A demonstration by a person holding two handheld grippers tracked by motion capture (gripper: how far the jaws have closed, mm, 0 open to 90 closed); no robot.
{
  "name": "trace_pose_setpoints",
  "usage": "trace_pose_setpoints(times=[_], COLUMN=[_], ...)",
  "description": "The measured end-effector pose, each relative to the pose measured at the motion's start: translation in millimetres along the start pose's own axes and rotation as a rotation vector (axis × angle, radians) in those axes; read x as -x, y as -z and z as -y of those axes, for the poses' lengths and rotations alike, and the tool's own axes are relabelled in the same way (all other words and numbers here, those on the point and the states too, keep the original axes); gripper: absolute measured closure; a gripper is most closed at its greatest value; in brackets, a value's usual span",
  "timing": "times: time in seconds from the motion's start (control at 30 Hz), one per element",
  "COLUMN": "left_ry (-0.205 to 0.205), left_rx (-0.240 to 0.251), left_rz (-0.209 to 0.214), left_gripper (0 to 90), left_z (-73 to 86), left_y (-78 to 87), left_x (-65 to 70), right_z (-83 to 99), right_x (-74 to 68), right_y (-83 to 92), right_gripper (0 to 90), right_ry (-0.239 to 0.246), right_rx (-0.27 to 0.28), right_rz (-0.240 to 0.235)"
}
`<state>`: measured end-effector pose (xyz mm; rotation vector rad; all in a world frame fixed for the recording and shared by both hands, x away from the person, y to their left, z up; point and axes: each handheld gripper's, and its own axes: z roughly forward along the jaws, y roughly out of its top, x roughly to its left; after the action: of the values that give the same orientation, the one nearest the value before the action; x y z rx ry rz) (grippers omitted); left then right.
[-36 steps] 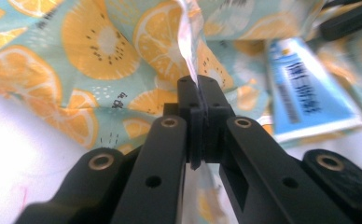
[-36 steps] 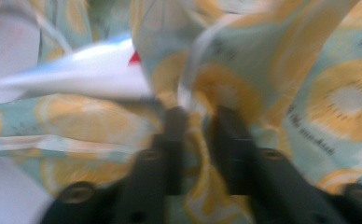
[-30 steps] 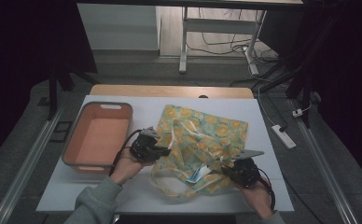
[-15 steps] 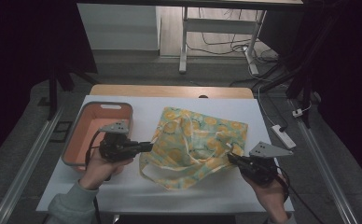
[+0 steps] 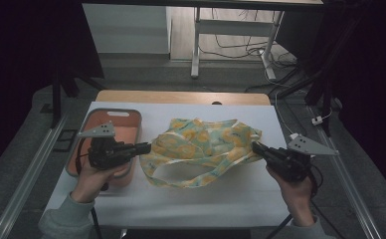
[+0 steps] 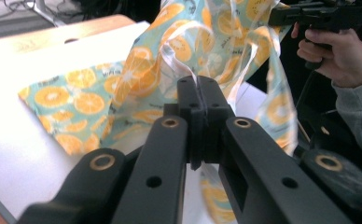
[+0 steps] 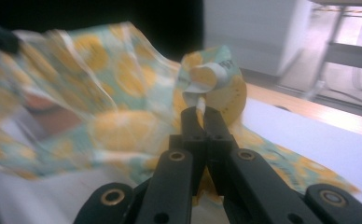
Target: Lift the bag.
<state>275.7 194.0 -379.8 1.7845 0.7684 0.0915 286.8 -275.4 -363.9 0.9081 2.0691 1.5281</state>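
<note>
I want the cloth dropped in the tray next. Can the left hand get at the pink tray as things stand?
Probably yes: the left gripper hangs just beside the pink tray, nothing between them, though it is shut on the orange-print cloth.

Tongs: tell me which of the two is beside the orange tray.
The left tongs, clamped on the orange-print cloth, hang next to the tray. The right tongs grip the cloth's opposite end, over bare table.
</note>
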Motion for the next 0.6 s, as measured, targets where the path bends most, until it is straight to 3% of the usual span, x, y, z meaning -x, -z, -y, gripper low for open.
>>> trace_pose_setpoints(times=[0.27, 0.6], left_ry=[-0.042, -0.054], left_rx=[0.069, 0.123], left_rz=[-0.012, -0.020], left_gripper=[88.6, 88.7], left_z=[-17.7, -28.2], left_y=[10.4, 22.3], left_x=[13.8, 20.2], right_z=[-33.1, -48.0], right_x=[-10.8, -9.0], right_y=[2.7, 3.1], right_gripper=[90.0, 90.0], right_ry=[0.057, 0.058], right_rx=[0.066, 0.114], right_rz=[-0.013, -0.001])
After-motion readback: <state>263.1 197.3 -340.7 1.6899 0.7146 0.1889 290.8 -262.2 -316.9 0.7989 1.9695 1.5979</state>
